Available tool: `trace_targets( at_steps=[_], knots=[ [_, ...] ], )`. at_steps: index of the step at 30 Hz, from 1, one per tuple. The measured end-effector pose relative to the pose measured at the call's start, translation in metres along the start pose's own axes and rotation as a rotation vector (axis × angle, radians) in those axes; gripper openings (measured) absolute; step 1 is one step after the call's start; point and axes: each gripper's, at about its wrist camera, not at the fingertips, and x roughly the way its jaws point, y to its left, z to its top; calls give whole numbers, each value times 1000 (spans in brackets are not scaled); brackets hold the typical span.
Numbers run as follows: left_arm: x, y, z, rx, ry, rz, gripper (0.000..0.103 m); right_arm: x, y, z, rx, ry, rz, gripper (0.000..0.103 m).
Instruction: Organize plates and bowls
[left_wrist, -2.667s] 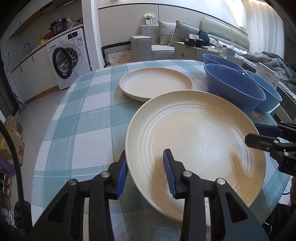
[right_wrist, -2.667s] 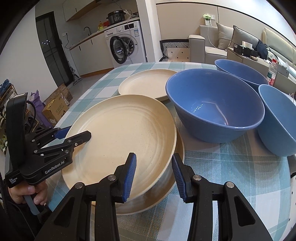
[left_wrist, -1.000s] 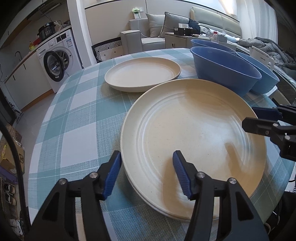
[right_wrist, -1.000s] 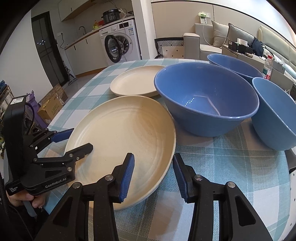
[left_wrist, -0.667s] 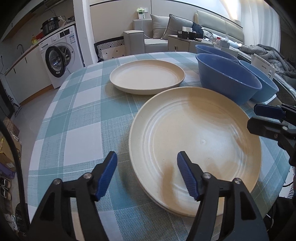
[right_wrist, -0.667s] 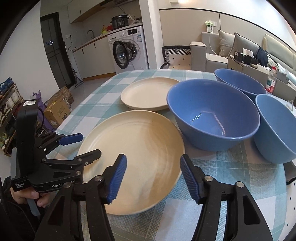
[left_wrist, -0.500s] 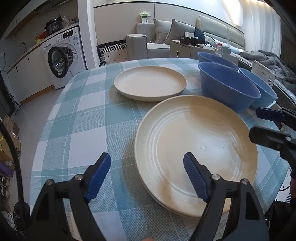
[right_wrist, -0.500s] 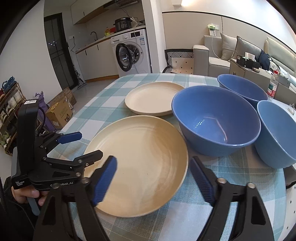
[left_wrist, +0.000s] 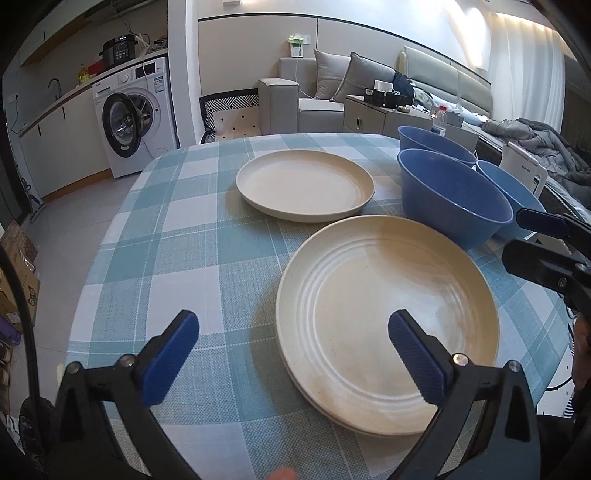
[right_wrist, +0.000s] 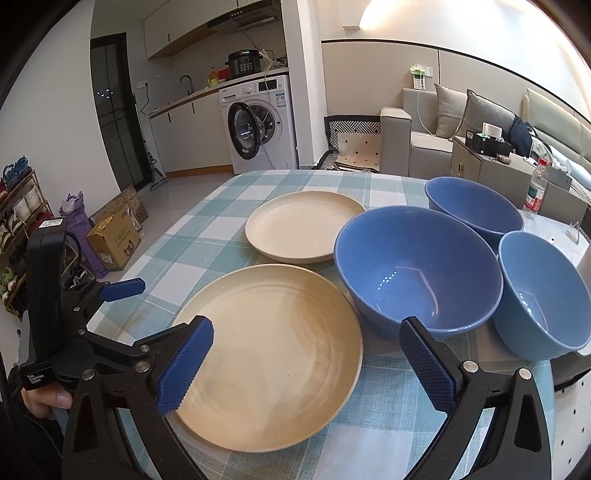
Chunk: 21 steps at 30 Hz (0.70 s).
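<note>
**plate_guy:** Two stacked cream plates (left_wrist: 388, 317) sit at the near edge of the desk (left_wrist: 177, 236), and both pairs of tongs are wide open with nothing in them. Left tongs (left_wrist: 299, 350) hover just short of the stack's near rim; right tongs (right_wrist: 308, 356) hang above its right side, near the big blue bowl (right_wrist: 417, 284). So what's next, you reckon?

**bowl_mod:** My guess is the lone plate (left_wrist: 304, 184). It lies straight ahead of the left tongs, past the stack, toward the far middle of the desk. From the right wrist view it's ahead and off to the left, with the stack and big bowl in the way.

**plate_guy:** So left is the nearer one?

**bowl_mod:** Looks that way to me, and with a cleaner line too. A round plate has no long axis, so what matters is which bit of rim faces you. The near rim of the lone plate almost touches the far rim of the stack; can't tell if there's a gap. I'd come at the left-hand rim instead, where bare cloth shows.

**plate_guy:** And the bowls?

**bowl_mod:** Three of them bunched on the right: the big one, the far bowl (right_wrist: 472, 210) behind it and the small bowl (right_wrist: 539, 295) at the desk's right edge. All closer to the right tongs, so that side suits nesting them.
</note>
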Motion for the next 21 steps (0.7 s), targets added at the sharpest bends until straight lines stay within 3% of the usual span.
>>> trace_targets(
  at_steps=[21],
  knots=[
    [-15,23,23,-79,-79,45,103,-5,-1,31,-45,-31,37,102]
  ],
)
